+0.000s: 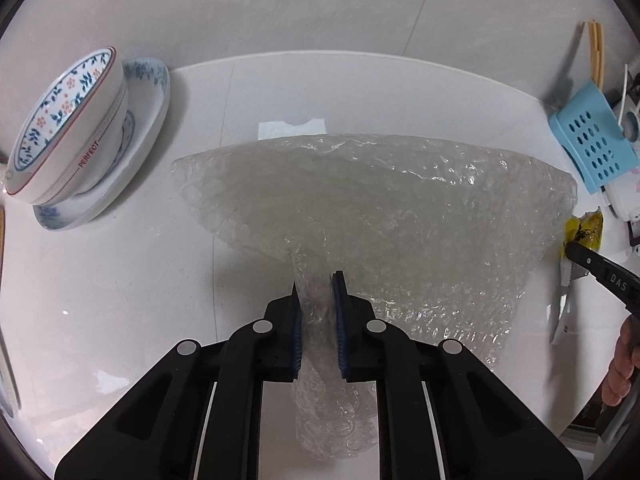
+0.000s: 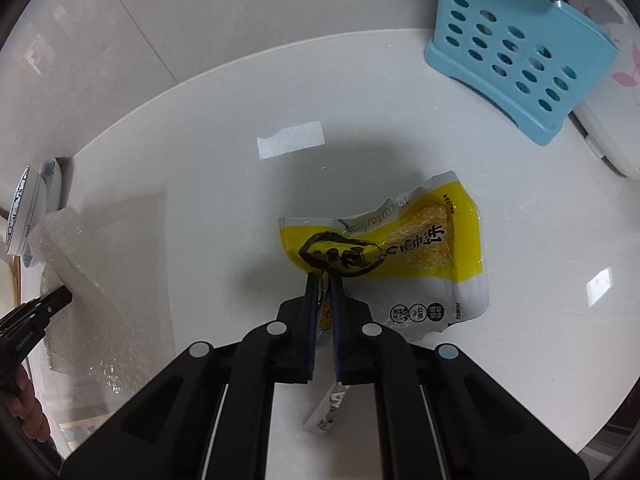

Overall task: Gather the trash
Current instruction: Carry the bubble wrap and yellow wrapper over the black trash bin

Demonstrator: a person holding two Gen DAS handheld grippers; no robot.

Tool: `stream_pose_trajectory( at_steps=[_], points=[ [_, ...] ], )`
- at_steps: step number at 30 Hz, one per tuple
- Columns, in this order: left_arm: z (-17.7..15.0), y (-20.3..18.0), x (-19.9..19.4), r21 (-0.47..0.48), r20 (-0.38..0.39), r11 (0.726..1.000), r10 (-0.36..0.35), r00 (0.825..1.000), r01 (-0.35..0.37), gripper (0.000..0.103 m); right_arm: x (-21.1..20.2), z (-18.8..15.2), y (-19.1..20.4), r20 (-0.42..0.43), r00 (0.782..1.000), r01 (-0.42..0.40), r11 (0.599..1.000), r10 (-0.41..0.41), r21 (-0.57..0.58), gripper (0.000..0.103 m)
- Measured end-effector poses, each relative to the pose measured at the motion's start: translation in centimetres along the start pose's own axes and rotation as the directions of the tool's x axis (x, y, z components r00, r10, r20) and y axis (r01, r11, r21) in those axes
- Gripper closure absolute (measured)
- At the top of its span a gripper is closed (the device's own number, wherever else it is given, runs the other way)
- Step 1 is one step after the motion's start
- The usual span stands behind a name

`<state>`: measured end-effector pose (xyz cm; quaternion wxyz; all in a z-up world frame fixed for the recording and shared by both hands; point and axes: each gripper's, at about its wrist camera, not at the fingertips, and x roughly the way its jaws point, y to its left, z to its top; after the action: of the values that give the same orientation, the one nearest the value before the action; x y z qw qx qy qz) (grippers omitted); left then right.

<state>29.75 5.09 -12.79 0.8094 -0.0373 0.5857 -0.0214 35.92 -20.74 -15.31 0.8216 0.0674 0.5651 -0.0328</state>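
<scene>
Trash is in both my claws: a sheet of bubble wrap (image 1: 384,216) in the left and a yellow snack wrapper (image 2: 400,256) in the right. My left claw (image 1: 318,280) has its two blue pads closed tight on a bunched fold of the bubble wrap, which runs up between the fingers and trails out behind them; the rest of the sheet fans out ahead over the white round table (image 1: 120,280), part of it lifted off the surface. My right claw (image 2: 324,280) is pinched shut on the near edge of the snack wrapper, with a strip of the torn packet hanging down between the fingers; the far end of the packet reaches out ahead of the fingers, though I cannot tell whether it rests on the table. At the table's left side a patterned bowl (image 1: 64,128) leans tilted in a blue and white plate (image 1: 148,120). A pale blue perforated basket (image 2: 516,48) stands at the far right edge, with a white appliance (image 2: 608,128) just beside it. A small white rectangular patch (image 2: 290,140) shows on the tabletop beyond the wrapper. From each wrist I can see the other claw's black tip at the frame edge.
</scene>
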Motion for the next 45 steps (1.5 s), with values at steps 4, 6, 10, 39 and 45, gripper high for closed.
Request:
stream_pose_trajectory(
  at_steps=[4, 6, 10, 39, 45],
  points=[
    [-0.3, -0.4, -1.4, 0.008, 0.017, 1.0, -0.006, 1.0, 0.006, 0.091, -1.2, -0.6, 0.6, 0.026, 1.0, 0.0, 1.0, 0.0, -0.011, 0.098],
    [0.0, -0.6, -1.7, 0.009, 0.024, 1.0, -0.01, 1.0, 0.01, 0.091, -2.4, -0.7, -0.1, 0.039, 0.999, -0.002, 1.0, 0.002, -0.017, 0.098],
    [-0.7, -0.8, -3.0, 0.007, 0.037, 1.0, -0.014, 0.999, 0.014, 0.091, -4.5, -1.3, 0.4, 0.065, 0.998, -0.004, 0.999, 0.006, -0.035, 0.098],
    [-9.5, -4.5, -10.8, -0.019, 0.096, 1.0, 0.004, 0.995, -0.002, 0.091, -17.4, -10.4, -3.3, 0.196, 0.978, -0.046, 0.99, 0.072, -0.131, 0.098],
    [-11.9, -6.1, -11.5, -0.029, 0.092, 1.0, -0.002, 0.996, 0.005, 0.091, -18.6, -13.5, -4.0, 0.199, 0.977, -0.05, 0.987, 0.08, -0.154, 0.098]
  ],
)
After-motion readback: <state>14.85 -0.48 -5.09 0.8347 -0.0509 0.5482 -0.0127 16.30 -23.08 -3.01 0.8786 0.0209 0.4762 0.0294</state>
